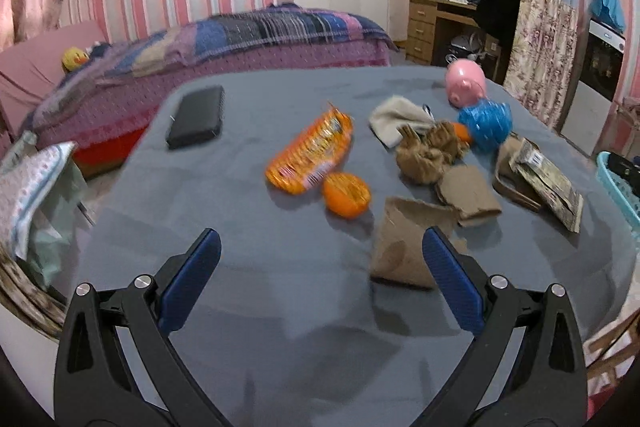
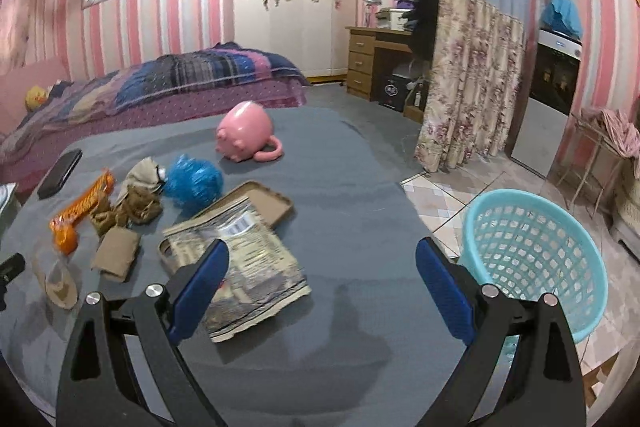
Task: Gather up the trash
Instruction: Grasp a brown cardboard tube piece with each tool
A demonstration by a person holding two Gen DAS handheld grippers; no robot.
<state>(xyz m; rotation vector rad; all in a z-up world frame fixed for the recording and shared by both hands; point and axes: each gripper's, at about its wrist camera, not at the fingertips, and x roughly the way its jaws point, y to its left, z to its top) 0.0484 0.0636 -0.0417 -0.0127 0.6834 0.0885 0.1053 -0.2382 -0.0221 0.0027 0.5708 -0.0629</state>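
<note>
Above the grey table (image 1: 248, 307), left gripper (image 1: 320, 267) and right gripper (image 2: 322, 275) both hang spread, empty. Trash lies ahead: orange wrapper (image 1: 310, 155), cardboard scraps (image 1: 408, 247), printed packet (image 2: 248, 267). Risk: grabbing the pink mug (image 2: 246, 135) (not trash). Turquoise basket (image 2: 532, 259) stands just beyond the table's right edge; approach unobstructed.

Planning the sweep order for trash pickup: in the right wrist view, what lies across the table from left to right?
Black phone → orange snack wrapper → crumpled brown paper → blue crinkled ball → pink piggy bank → then, off the table's right edge, the turquoise basket.
</note>
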